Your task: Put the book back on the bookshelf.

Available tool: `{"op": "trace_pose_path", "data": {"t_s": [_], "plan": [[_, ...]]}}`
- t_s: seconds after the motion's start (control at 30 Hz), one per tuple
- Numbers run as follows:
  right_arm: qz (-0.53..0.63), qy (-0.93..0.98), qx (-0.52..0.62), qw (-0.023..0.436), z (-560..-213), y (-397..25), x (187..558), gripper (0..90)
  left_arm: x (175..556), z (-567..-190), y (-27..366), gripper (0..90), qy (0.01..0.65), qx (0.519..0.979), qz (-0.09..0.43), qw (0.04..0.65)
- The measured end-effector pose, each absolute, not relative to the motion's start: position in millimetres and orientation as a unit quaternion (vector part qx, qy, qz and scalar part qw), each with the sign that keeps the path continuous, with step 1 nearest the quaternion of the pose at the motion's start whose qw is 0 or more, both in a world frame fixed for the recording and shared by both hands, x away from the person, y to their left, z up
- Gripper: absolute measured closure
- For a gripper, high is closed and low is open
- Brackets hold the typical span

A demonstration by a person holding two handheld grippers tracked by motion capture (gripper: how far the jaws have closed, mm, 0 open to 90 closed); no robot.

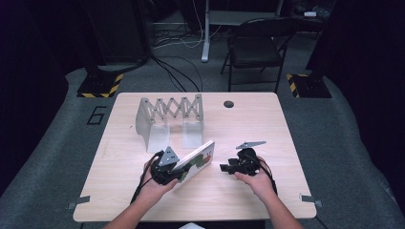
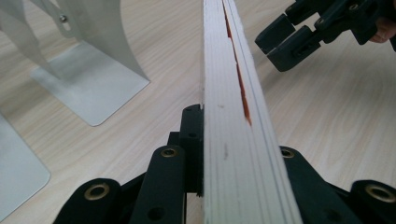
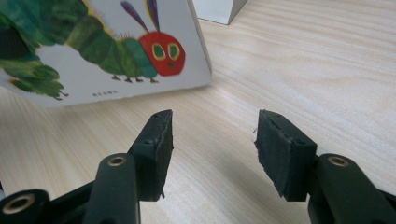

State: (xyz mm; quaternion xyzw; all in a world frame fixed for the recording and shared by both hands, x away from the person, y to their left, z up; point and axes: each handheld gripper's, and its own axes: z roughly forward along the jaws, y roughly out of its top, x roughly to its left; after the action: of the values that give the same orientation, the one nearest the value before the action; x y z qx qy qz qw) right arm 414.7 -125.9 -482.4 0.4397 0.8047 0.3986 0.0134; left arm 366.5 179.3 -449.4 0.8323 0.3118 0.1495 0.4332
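A board book (image 1: 197,162) with a green caterpillar on its white cover is tilted above the table, between the jaws of my left gripper (image 1: 180,172), which is shut on its lower edge. In the left gripper view the book (image 2: 229,116) runs edge-on away from that gripper (image 2: 236,135). My right gripper (image 1: 223,167) is open just right of the book, with nothing between its fingers. In the right gripper view its jaws (image 3: 212,135) stand apart over bare wood, and the book cover (image 3: 107,51) hangs ahead at the upper left. The right gripper (image 2: 285,42) appears beyond the book.
A metal accordion book rack (image 1: 169,112) stands at the back left of the wooden table (image 1: 258,124); its flat feet (image 2: 93,70) lie left of the book. A dark cable hole (image 1: 229,104) is at the back. A folding chair (image 1: 255,45) stands beyond the table.
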Motion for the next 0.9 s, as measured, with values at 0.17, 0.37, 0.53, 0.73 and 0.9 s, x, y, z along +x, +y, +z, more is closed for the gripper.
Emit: {"op": "trace_pose_path", "data": {"t_s": [0.17, 0.37, 0.53, 0.73, 0.9], "plan": [[0.400, 0.805, 0.439, 0.014, -482, -126, 416, 46.2, 368, -446, 191, 75.7, 0.326, 0.824, 0.157, 0.435], [0.400, 0.807, 0.435, 0.010, -482, -119, 421, 46.1, 366, -443, 206, 75.7, 0.344, 0.813, 0.174, 0.436], [0.400, 0.813, 0.422, 0.009, -483, -111, 427, 46.1, 362, -441, 220, 75.7, 0.357, 0.807, 0.184, 0.433], [0.399, 0.819, 0.411, -0.002, -484, -99, 435, 46.1, 354, -439, 238, 75.7, 0.381, 0.794, 0.202, 0.428], [0.400, 0.828, 0.392, -0.007, -484, -85, 441, 46.1, 347, -438, 255, 75.7, 0.409, 0.777, 0.216, 0.428]]}}
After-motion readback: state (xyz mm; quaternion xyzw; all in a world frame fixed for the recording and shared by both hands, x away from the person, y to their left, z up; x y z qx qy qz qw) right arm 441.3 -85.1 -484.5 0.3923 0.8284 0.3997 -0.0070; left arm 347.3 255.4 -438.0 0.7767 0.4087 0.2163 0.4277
